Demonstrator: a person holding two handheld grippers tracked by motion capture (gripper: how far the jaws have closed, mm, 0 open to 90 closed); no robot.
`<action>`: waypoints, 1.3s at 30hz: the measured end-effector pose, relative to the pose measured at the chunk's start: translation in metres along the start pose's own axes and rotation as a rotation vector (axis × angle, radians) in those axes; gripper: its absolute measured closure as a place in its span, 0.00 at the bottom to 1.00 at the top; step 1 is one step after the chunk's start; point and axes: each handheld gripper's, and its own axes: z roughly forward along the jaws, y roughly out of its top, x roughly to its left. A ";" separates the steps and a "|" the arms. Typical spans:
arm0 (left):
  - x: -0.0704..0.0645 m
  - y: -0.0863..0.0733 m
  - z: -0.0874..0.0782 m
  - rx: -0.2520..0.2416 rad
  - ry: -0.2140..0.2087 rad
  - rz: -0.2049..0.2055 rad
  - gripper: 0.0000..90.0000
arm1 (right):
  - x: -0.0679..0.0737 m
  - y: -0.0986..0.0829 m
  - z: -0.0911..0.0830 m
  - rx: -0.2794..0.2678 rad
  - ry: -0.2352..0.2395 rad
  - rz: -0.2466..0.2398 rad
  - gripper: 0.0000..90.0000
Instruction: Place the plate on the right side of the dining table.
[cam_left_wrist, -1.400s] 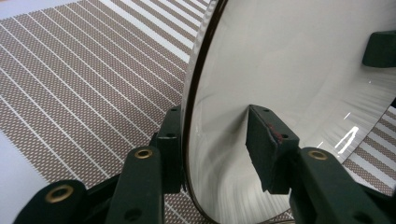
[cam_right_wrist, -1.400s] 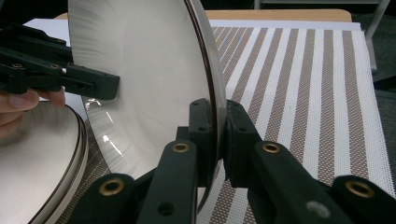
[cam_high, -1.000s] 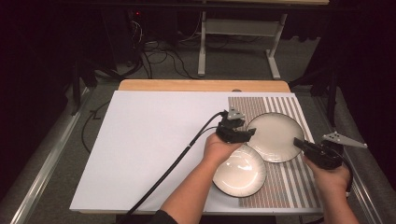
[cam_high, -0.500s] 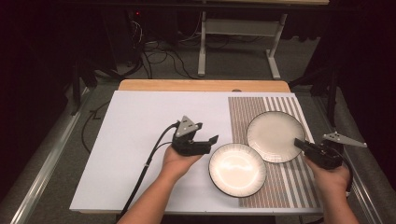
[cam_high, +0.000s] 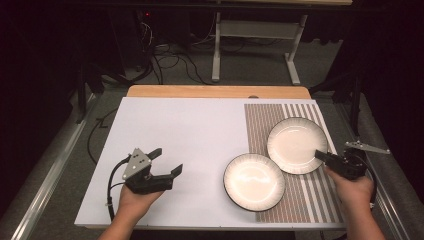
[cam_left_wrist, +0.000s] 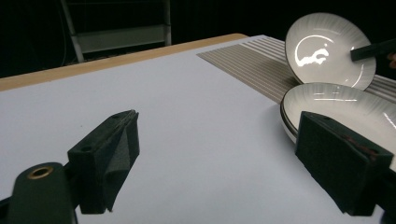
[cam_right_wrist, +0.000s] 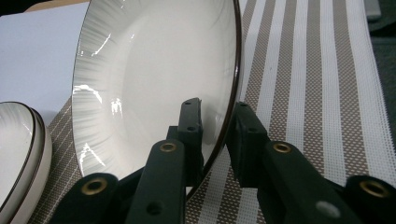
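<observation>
Two plates on a striped mat at the desk's right.
Right tongs pinch the tilted far plate's rim; left tongs gape wide, empty, left of the near plate.

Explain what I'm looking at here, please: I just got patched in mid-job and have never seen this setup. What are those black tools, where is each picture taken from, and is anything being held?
No robot arm here: a person stands at the table and holds a two-jaw tool in each hand. The high view looks down from above the person's side; each of the other two comes from a camera riding on one gripper, looking along its black jaws.

On the white table lies a striped mat with two pale, dark-rimmed plates. The far plate is pinched at its rim by the right gripper and tilts up off the mat, as the right gripper view shows. The near plate lies flat, partly off the mat.

The left gripper is wide open over bare table, holding nothing; its jaws frame the near plate.
</observation>
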 end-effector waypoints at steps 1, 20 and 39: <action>0.000 -0.001 -0.004 -0.010 0.001 -0.004 0.15 | -0.001 0.000 0.001 0.007 0.001 0.005 0.86; 0.027 -0.021 -0.014 0.008 0.100 -0.062 0.15 | -0.010 0.003 0.015 0.046 -0.004 0.076 0.80; 0.030 -0.021 -0.011 0.016 0.119 -0.047 0.14 | -0.010 0.004 0.026 0.122 -0.137 0.035 0.73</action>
